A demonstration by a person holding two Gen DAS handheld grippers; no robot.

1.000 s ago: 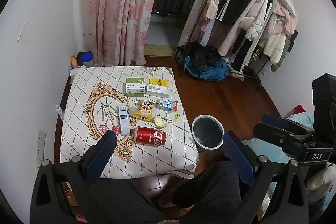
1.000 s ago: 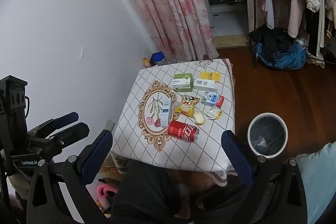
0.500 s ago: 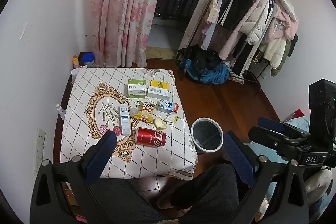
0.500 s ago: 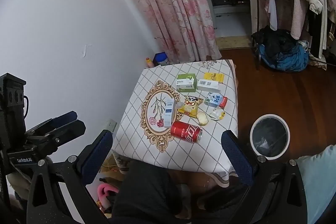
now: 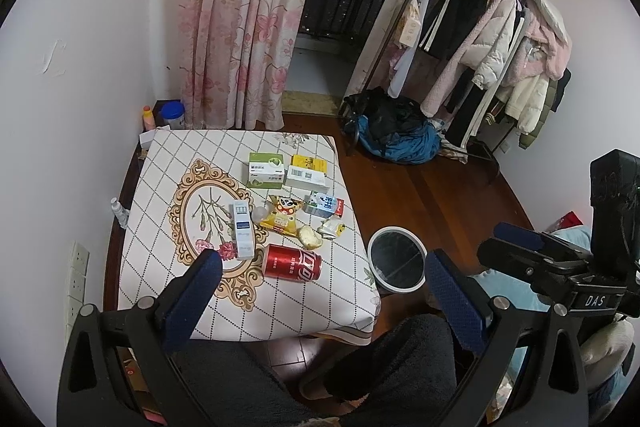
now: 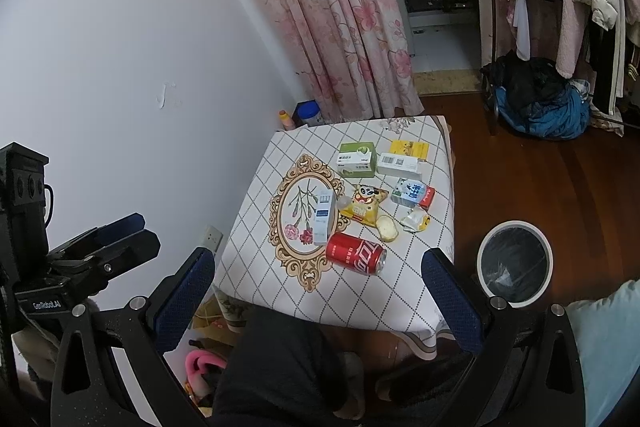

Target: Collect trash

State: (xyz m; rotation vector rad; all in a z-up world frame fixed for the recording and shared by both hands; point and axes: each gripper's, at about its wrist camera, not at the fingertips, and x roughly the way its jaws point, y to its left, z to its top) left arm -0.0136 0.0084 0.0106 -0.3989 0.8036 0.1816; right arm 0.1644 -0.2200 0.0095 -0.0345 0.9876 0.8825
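Trash lies on a small table with a checked cloth [image 5: 160, 187]: a red can [image 5: 292, 263] on its side, a blue-white box [image 5: 243, 229], a yellow snack bag [image 5: 282, 215], a green box [image 5: 266, 169], a yellow-white box [image 5: 306, 173], a milk carton [image 5: 324, 205], a bread piece [image 5: 309, 237] and a wrapper [image 5: 331, 227]. A round white bin [image 5: 397, 264] stands on the floor right of the table. My left gripper [image 5: 321, 259] and right gripper [image 6: 316, 255] hover well above the near table edge, both open and holding nothing. The can [image 6: 354, 259] and bin [image 6: 514, 263] also show in the right wrist view.
A white wall runs along the table's left side, with a pink curtain [image 5: 248, 27] behind. A clothes rack [image 5: 492, 47] and a blue-black bag pile [image 5: 396, 139] stand at the back right on the wooden floor. The person's dark-clothed legs [image 5: 320, 379] are below the grippers.
Both views have drifted only slightly; the table items and the bin lie as before. Both grippers have stayed open and hold nothing.
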